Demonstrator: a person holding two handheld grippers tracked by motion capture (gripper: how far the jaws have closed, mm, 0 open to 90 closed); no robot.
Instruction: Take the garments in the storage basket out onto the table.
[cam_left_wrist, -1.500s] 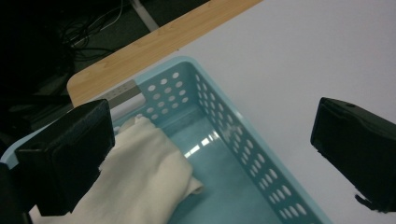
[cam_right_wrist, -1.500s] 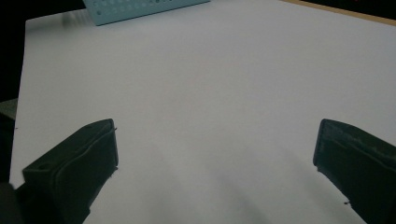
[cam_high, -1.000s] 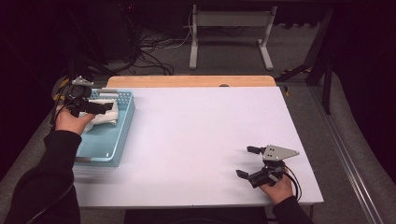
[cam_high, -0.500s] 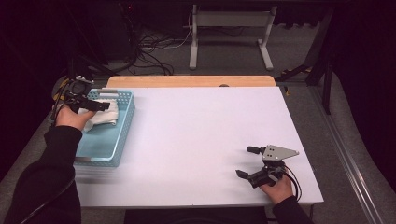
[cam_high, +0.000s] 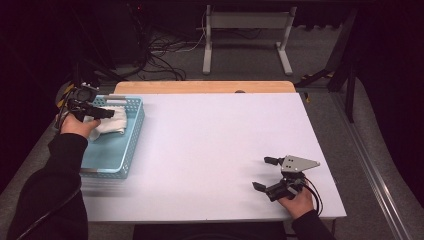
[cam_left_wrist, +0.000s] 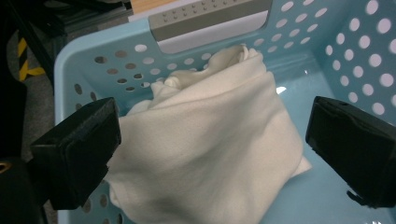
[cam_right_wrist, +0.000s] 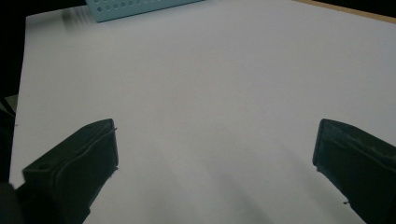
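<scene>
Cloth (cam_left_wrist: 210, 144) fills the space ahead of my left gripper (cam_left_wrist: 210, 140): a cream, soft-looking bundle lying crumpled in the far end of the pale blue basket (cam_high: 131, 142), which sits at the left edge of the white table (cam_high: 215, 145). From above, my left gripper (cam_high: 92, 111) hangs over that end of the basket, right by the bundle (cam_high: 111, 121). Its jaws stand wide apart, one on each side of the heap, and I cannot tell whether they touch the fabric.

I judge the cloth to be light and limp. It will sag and unfold when lifted, and a shallow pinch on one loose layer could slip free or drag only a corner. The thick folded ridge across the middle of the heap looks like the best place to bite, where several layers stack. The basket's holed walls stand close around it, so a jaw could catch on the plastic.

My right gripper (cam_high: 272, 177) is well apart from all this, low over the near right corner of the table, jaws spread with nothing between them but bare tabletop.
</scene>
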